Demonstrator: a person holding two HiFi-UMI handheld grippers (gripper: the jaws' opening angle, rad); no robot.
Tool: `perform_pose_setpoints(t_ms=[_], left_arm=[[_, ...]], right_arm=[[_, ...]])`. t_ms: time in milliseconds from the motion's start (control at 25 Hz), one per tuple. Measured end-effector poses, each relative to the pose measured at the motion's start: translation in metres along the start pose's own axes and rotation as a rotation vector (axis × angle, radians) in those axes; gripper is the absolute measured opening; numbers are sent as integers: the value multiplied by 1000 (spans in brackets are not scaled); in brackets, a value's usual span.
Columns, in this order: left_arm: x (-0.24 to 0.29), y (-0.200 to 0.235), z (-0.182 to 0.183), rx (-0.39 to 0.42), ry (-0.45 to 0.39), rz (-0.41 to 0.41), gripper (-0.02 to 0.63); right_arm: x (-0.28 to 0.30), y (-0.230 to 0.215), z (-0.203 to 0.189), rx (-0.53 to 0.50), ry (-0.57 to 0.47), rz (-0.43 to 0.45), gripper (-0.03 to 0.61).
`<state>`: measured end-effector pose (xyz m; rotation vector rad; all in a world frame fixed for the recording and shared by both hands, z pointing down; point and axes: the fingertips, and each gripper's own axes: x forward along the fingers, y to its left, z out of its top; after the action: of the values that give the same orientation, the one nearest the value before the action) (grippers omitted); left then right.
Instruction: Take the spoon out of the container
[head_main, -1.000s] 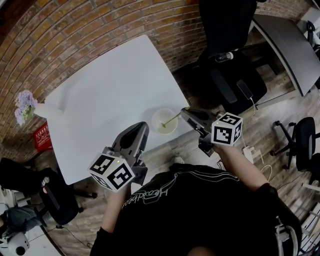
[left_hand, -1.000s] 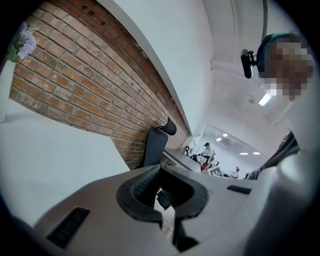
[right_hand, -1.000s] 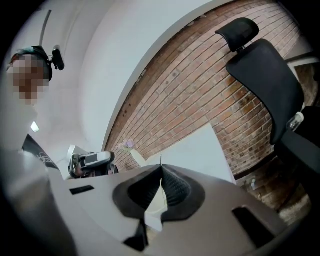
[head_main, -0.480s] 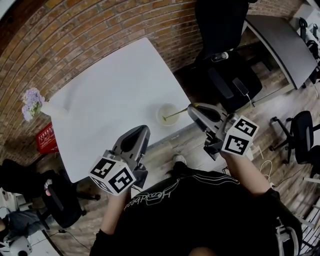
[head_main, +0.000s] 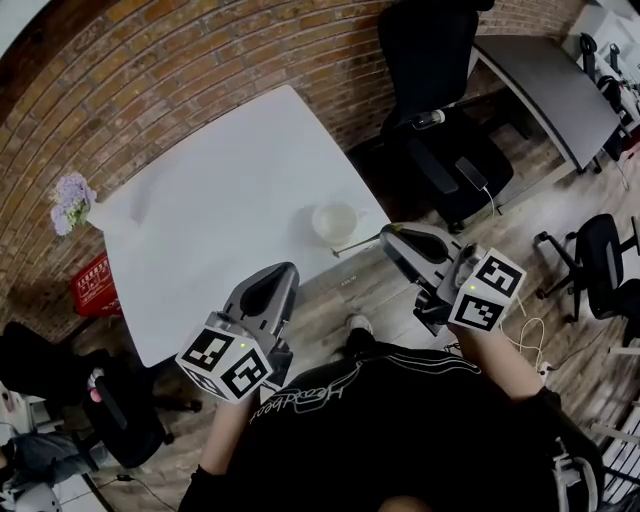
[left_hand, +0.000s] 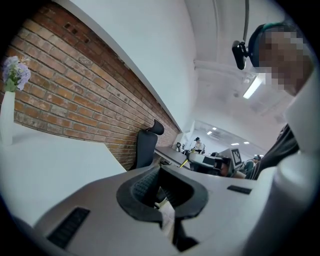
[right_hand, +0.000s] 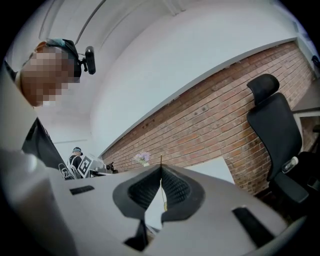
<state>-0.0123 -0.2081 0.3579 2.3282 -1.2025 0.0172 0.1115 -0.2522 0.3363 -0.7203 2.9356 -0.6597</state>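
A pale round container (head_main: 336, 222) stands near the front right edge of the white table (head_main: 210, 195). My right gripper (head_main: 386, 233) is shut on the handle of a thin spoon (head_main: 352, 246). The spoon sticks out to the left, outside the container and just in front of it, over the table's edge. In the right gripper view the spoon (right_hand: 161, 172) shows as a thin line pinched between the closed pads. My left gripper (head_main: 287, 270) hangs shut and empty in front of the table, well left of the container.
A white vase with purple flowers (head_main: 72, 200) stands at the table's far left corner. A black office chair (head_main: 440, 150) and a grey desk (head_main: 545, 90) are to the right, with a brick wall (head_main: 200, 60) behind. A red crate (head_main: 92, 285) sits on the floor at left.
The spoon stood in the container a second ago. My right gripper has drawn back and to the right with it, so the spoon is out of the container. The left gripper barely moved.
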Motion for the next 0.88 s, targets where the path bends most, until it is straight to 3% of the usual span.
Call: perform_pose_setpoints(t_ms=[560,880], left_arm=[[-26,-20,-9,25,-6,-12,5],[-27,-17,-10,19,-10,-4,5]], right_arm=[[-8,34,-13,-4,-12,5,0],[-6,32,-12,-5,-17,3,0]])
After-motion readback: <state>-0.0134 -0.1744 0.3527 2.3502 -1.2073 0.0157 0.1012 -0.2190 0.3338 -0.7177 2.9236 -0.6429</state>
